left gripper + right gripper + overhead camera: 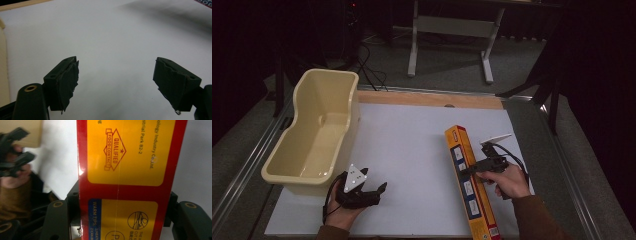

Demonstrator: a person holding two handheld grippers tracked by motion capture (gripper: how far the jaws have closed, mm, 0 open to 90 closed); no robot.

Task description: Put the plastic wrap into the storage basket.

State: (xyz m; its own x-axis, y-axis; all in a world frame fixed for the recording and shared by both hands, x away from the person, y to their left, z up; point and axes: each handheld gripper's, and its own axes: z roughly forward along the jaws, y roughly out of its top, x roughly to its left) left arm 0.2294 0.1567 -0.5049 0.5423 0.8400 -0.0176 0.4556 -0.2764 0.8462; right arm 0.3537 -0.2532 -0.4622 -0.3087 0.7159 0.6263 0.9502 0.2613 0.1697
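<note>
White tabletop (412, 165), dark curtained room

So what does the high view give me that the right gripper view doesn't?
High view alone: the cream plastic tub at the table's left, the long box's full length, and the floor beyond. Right gripper view alone: the box's print, "QUALIFIED FOOD CONTACT", and the right hand-held gripper clamped across the box. Both: the box, the white tabletop and the left hand-held gripper, open.
</note>
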